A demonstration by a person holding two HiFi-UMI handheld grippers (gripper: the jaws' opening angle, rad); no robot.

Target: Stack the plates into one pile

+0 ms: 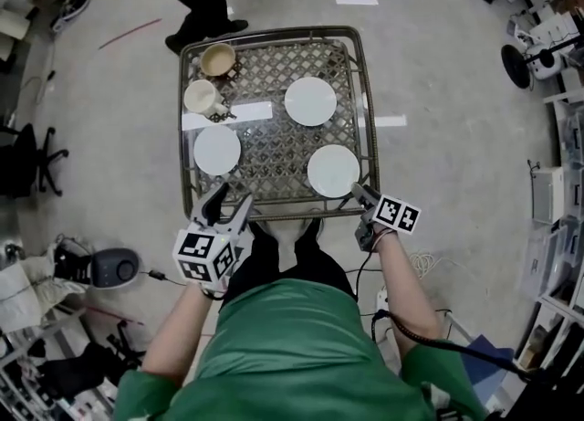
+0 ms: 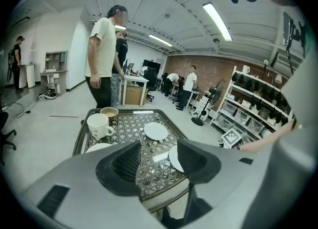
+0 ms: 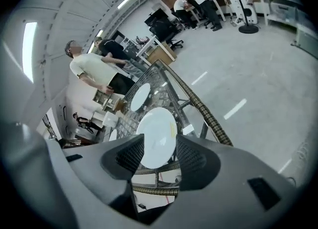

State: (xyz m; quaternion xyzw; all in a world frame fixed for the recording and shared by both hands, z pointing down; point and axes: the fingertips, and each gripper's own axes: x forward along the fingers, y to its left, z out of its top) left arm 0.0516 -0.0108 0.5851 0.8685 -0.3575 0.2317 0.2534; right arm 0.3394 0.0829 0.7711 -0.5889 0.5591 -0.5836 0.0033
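Wicker table [image 1: 274, 150] carries three plates [image 1: 310, 100], mug [image 1: 200, 96], bowl [image 1: 218, 59]; left hand-held gripper [image 1: 231, 196] and right hand-held gripper [image 1: 360, 193] gape empty

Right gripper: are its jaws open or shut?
Open. On the right gripper the jaws stand apart, gripping nothing; the white plate lies beyond the gap.

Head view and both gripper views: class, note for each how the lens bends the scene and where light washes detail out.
Head view: mild barrel bend, even light, table lattice sharp. Left gripper view: heavy fisheye inside a dark round border, ceiling lamp blown white. Right gripper view: same fisheye, scene tilted, near plate a featureless bright white.
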